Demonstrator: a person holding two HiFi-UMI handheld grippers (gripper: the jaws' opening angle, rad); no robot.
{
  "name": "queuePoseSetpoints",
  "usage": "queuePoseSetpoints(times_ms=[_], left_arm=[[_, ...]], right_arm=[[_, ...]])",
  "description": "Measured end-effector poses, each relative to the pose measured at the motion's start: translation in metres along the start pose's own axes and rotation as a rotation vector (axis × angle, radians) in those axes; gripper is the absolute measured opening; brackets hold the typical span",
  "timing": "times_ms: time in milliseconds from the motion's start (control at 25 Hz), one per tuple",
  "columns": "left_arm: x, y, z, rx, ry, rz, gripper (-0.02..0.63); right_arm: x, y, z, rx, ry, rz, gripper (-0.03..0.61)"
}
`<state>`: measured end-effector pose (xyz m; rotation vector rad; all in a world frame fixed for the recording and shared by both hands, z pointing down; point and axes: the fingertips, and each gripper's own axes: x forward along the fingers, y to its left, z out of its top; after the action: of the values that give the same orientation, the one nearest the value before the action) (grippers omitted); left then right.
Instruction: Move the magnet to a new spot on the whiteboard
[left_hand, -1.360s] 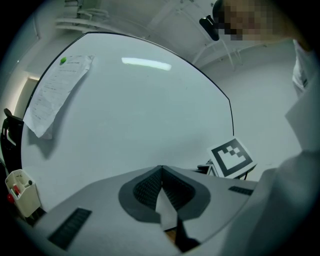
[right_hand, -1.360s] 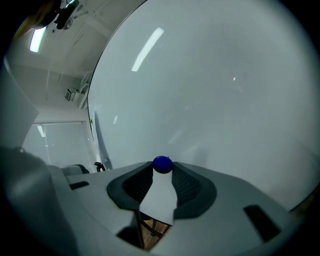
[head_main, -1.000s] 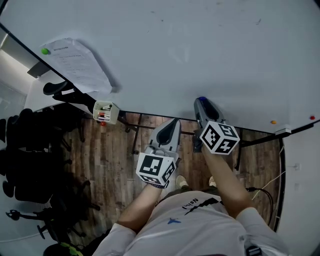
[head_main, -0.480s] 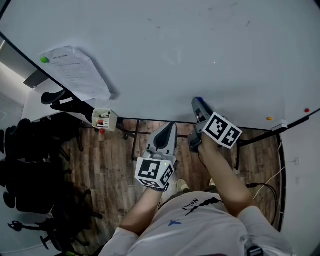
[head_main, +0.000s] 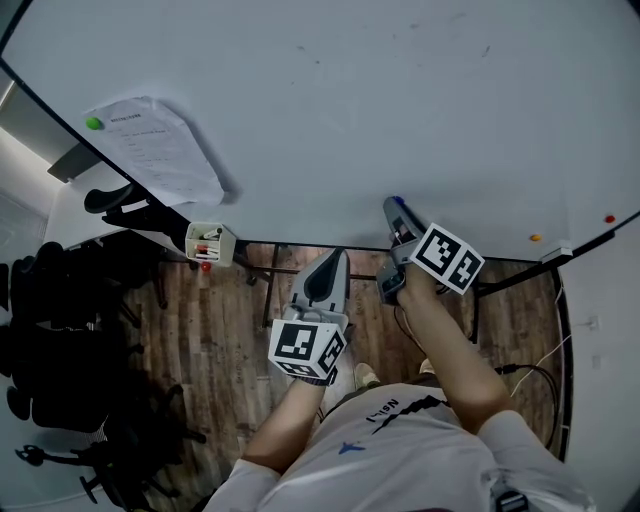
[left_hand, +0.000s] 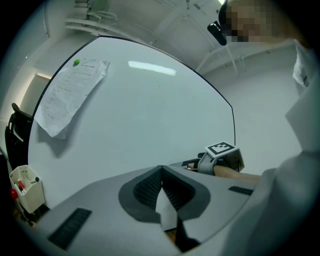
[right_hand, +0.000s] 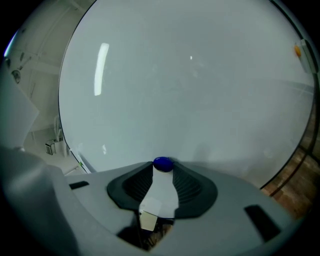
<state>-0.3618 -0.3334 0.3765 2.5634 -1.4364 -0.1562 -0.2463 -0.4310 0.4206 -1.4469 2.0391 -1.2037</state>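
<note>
A small blue magnet (right_hand: 163, 163) sits pinched between the tips of my right gripper (right_hand: 163, 170), which is shut on it. In the head view the right gripper (head_main: 398, 212) holds the blue magnet (head_main: 399, 202) against or just off the lower part of the whiteboard (head_main: 340, 110); I cannot tell whether they touch. My left gripper (head_main: 331, 264) hangs below the board's bottom edge, left of the right one. Its jaws (left_hand: 161, 175) are shut with nothing between them.
A sheet of paper (head_main: 155, 150) is pinned by a green magnet (head_main: 93, 123) at the board's left. An orange magnet (head_main: 535, 238) and a red magnet (head_main: 609, 218) stick at the lower right. A marker holder (head_main: 209, 241) hangs at the bottom edge. Chairs (head_main: 60, 330) stand on the wood floor.
The right gripper, still holding the blue magnet, has swung its marker cube up closer to the board. The left gripper has hardly moved.
</note>
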Motion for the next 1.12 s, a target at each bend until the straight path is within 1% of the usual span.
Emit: queuePoseSetpoints(times_ms=[240, 400, 560, 720, 920, 1000, 1120], left_arm=[[0.005, -0.008, -0.004, 0.006, 0.013, -0.008, 0.012], [0.011, -0.020, -0.009, 0.008, 0.026, -0.025, 0.012], [0.017, -0.038, -0.010, 0.012, 0.028, -0.047, 0.012], [0.021, -0.057, -0.008, 0.012, 0.025, -0.066, 0.012], [0.021, -0.084, -0.001, 0.010, 0.020, -0.087, 0.012], [0.020, -0.094, 0.002, 0.003, 0.020, -0.093, 0.012], [0.022, -0.112, 0.006, -0.005, 0.015, -0.099, 0.012]], right_arm=[[-0.004, -0.003, 0.000, 0.013, 0.020, 0.025, 0.138], [-0.013, -0.008, -0.005, 0.017, 0.051, 0.029, 0.141], [-0.030, -0.005, -0.009, -0.027, 0.083, 0.064, 0.140], [-0.051, 0.007, -0.005, -0.146, 0.089, 0.123, 0.138], [-0.085, 0.027, 0.001, -0.370, 0.090, 0.208, 0.112], [-0.099, 0.031, 0.005, -0.459, 0.082, 0.224, 0.103], [-0.118, 0.033, 0.014, -0.562, 0.063, 0.241, 0.079]])
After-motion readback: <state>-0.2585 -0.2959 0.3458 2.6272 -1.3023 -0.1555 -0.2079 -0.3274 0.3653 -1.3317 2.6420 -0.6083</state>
